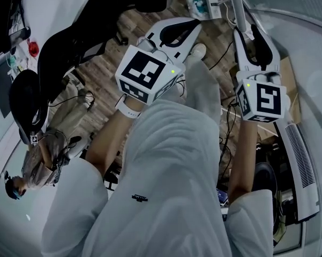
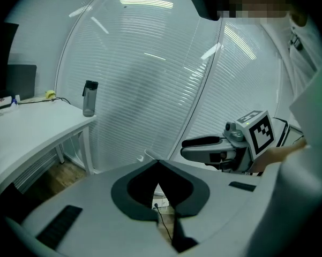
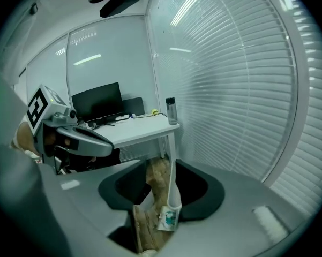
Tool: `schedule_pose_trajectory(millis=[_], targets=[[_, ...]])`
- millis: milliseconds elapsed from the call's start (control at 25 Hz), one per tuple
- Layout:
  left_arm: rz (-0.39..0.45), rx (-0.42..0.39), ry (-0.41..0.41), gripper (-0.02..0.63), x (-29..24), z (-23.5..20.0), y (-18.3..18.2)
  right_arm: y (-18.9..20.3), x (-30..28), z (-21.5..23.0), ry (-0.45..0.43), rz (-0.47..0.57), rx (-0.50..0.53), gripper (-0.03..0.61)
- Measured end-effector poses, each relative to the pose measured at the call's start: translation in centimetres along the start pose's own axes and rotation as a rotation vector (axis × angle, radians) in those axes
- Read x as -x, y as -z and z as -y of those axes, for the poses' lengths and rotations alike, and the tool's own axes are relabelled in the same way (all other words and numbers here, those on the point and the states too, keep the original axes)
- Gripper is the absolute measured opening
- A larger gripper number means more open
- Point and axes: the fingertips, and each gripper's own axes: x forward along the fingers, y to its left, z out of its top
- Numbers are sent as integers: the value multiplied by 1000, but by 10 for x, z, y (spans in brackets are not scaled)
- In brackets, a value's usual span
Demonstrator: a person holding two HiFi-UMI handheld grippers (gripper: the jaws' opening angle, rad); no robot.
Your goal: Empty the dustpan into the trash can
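Your right hand-held gripper (image 3: 161, 163) has its jaws apart. The white handle (image 3: 172, 183) of the dustpan (image 1: 213, 10) stands upright between them, closer to the right-hand jaw. Neither pad visibly presses on it.

The dustpan itself sits on the wooden floor (image 1: 144, 20), down past that gripper's tips and close to the foot of the window blinds (image 2: 150, 90). Its pan is light-coloured and lies open toward you. Inside it is a small heap of scraps (image 1: 198, 5), partly teal and partly white. What the scraps are cannot be made out.

Your left hand-held gripper (image 2: 159, 161) has its jaws together, tips meeting, with nothing between them. It hangs beside the right one, well clear of the handle and the pan.

Off to your left is a white table (image 2: 32, 127). Near its corner by the blinds stands a water bottle (image 2: 89, 98), upright, with a dark cap and a greyish see-through body. Whether it holds anything cannot be told. A dark monitor (image 3: 96, 103) stands further back on the same table.
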Motion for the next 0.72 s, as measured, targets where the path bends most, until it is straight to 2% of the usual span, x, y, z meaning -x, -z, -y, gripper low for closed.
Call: schedule_pose_trajectory(millis=[480,720], targets=[[-24,-7,40,8,-44,-26,23,33,-42,15,45,-69,-7,209],[-34,30,72,8,-61,-36,39,47,-54,17,74,-101,10,223]])
